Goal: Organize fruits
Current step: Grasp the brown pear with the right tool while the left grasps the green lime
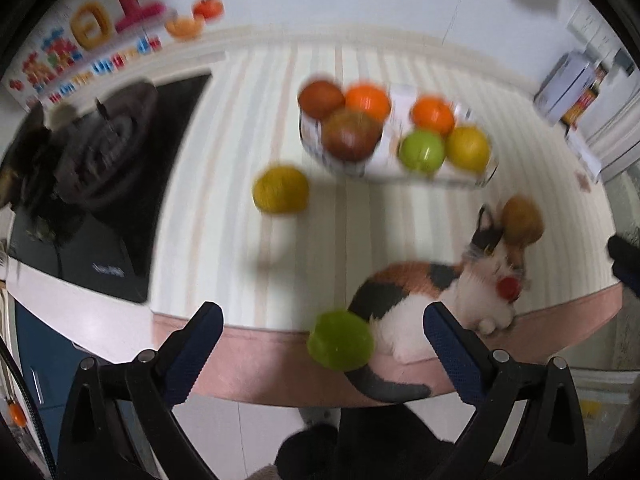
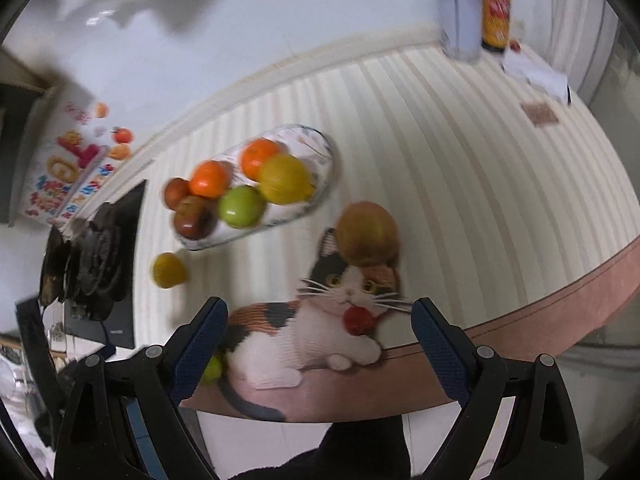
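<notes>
A long white tray [image 1: 464, 176] [image 2: 324, 148] holds several fruits: two oranges, two dark red apples, a green apple [image 1: 422, 150] [image 2: 241, 206] and a yellow fruit. Loose on the mat lie a yellow fruit [image 1: 281, 189] [image 2: 169, 270], a brownish fruit [image 1: 522, 221] [image 2: 367, 234] on the printed cat's head, and a green fruit [image 1: 340, 340] [image 2: 212, 369] at the front edge. My left gripper [image 1: 323, 354] is open, with the green fruit between its fingers but untouched. My right gripper [image 2: 320, 354] is open and empty above the cat print.
A striped mat with a calico cat print [image 2: 320, 328] covers the table. A black gas stove [image 1: 100, 152] [image 2: 96, 264] stands left. A colourful poster [image 1: 100, 28] hangs on the wall. A bottle [image 2: 496, 8] and a container [image 2: 458, 12] stand at the far right corner.
</notes>
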`<state>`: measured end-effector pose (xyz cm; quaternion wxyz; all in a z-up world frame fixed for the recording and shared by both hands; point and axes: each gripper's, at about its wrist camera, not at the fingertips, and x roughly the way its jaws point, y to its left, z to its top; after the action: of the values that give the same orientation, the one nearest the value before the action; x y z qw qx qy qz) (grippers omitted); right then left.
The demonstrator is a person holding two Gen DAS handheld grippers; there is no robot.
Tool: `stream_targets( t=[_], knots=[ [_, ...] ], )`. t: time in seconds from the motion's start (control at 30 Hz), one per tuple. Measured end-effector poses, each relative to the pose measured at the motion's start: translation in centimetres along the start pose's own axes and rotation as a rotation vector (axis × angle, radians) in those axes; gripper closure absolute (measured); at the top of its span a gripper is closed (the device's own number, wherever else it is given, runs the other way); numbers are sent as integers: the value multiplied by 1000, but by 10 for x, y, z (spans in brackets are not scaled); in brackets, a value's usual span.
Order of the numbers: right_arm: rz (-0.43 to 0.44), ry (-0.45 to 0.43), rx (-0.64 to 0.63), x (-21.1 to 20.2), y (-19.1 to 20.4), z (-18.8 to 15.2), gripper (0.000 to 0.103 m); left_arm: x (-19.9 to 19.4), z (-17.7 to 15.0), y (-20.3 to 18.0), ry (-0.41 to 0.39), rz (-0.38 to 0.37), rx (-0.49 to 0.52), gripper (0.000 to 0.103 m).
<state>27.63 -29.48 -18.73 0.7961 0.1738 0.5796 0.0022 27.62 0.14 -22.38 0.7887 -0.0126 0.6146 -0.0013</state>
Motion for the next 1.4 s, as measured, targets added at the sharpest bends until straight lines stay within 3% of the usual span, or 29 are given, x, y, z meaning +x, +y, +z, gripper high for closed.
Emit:
stream_targets(
  t=[0.17, 0.53, 0.57, 0.6, 0.63, 0.7, 0.87, 0.93, 1.03, 1.1, 1.4],
  knots=[
    [-10, 76, 60, 45, -29, 13, 8, 45, -8, -5, 124, -5, -7, 0],
    [-23, 127, 80, 92, -40, 42, 8, 101, -17, -16, 278, -27, 8, 2],
    [-24, 129, 81, 95, -40, 45, 8, 104, -19, -17, 288, -40, 7, 10],
    [-24, 132, 79, 99, -39, 48, 8, 106, -20, -17, 293, -54, 4, 26],
    [-23, 136, 76, 103, -38, 52, 8, 109, -22, -17, 307, -65, -1, 32],
    [-29, 148, 68, 112, -36, 58, 8, 110, -23, -17, 303, -42, 3, 41],
    [-35, 184, 50, 136, -32, 69, 9, 108, -19, -12, 299, -41, -14, 42],
    [-40, 201, 38, 146, -30, 72, 26, 106, -18, -12, 295, -37, -9, 42],
    [-84, 202, -13, 154, -22, 73, 33, 105, -16, -16, 290, -34, -8, 42],
    [-100, 199, -57, 155, -17, 72, 34, 104, -10, -19, 285, -34, -10, 42],
    [-28, 208, -89, 149, -3, 58, 34, 81, 16, -31, 240, -51, 0, 42]
  ],
)
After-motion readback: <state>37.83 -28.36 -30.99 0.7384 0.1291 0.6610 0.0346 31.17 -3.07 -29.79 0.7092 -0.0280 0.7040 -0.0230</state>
